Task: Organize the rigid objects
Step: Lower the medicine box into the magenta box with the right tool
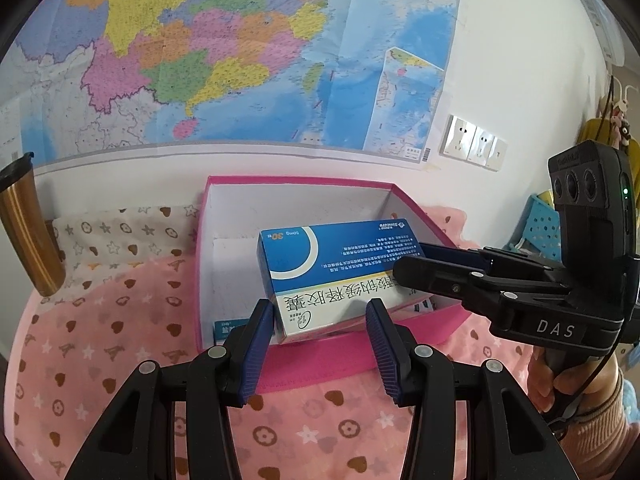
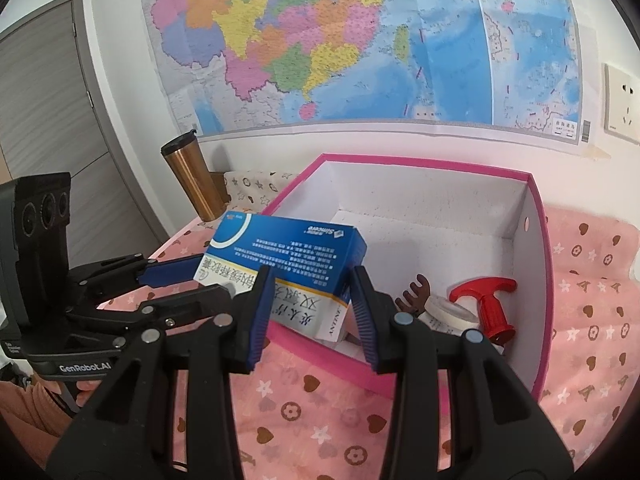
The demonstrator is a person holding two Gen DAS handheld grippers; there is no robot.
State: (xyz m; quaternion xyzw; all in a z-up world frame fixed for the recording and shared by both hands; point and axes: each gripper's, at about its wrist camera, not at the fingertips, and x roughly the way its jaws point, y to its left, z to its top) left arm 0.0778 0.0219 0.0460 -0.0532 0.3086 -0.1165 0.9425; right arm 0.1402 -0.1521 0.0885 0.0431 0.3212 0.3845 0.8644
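A blue and white medicine box [image 1: 320, 264] [image 2: 288, 248] hangs tilted over the near left corner of an open pink storage box [image 1: 300, 179] [image 2: 420, 160]. My left gripper [image 1: 320, 332] [image 2: 196, 284] is shut on one end of the medicine box. My right gripper [image 2: 310, 304] [image 1: 416, 262] is shut on its other end, coming in from the side. Inside the pink box lie a red T-shaped piece [image 2: 486, 300], a white tape roll [image 2: 448, 312] and a brown antler-shaped thing [image 2: 416, 292]. Another small packet [image 1: 224, 326] shows at the bottom near the front wall.
A pink patterned cloth [image 1: 120, 320] covers the surface. A gold thermos cup [image 1: 28, 232] [image 2: 192, 176] stands at the left by the wall. A large map [image 1: 240, 60] and wall sockets [image 1: 472, 142] are behind. A blue basket [image 1: 540, 228] sits at the right.
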